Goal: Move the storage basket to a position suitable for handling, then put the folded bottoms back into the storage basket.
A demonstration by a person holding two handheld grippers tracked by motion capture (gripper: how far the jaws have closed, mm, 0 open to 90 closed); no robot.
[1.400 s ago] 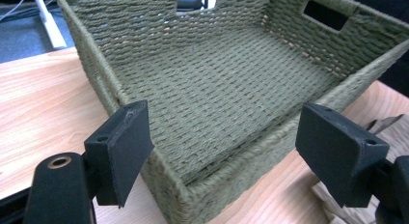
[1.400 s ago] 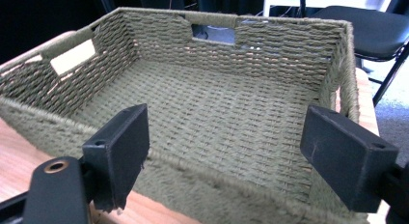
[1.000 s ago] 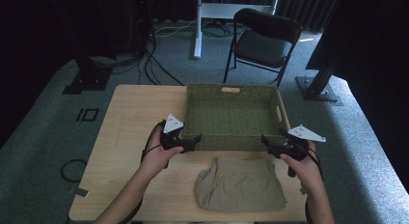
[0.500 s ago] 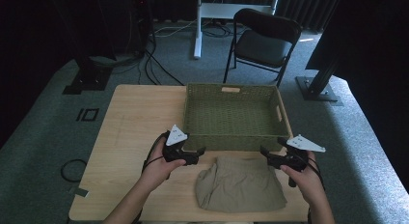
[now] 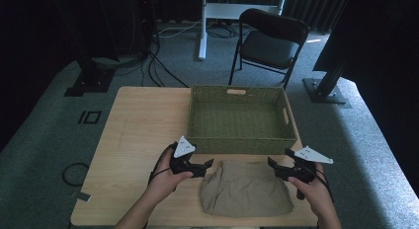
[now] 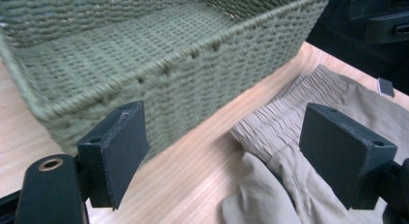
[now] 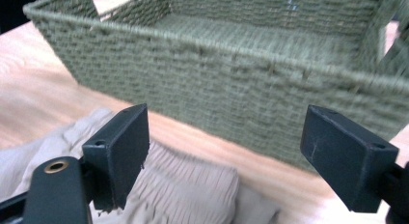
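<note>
A folded khaki garment with an elastic waistband lies on the table's near edge, just in front of a green woven basket. My left gripper hovers at the garment's upper left corner, jaws open and pointing right, nothing between them. At the garment's upper right corner my right gripper points left, also open and empty. In the left gripper view the waistband lies between the wide jaws, with the basket wall behind. The right gripper view has the cloth below its open jaws and the basket ahead.
The wooden table has bare room on its left half. The basket is empty inside. Behind the table stand a black folding chair, a white post and cables on the grey carpet. Black stands flank both sides.
Both hands have come down and toward the near edge, away from the basket's front wall, and now sit at the garment's two upper corners. Both grippers stay open.
</note>
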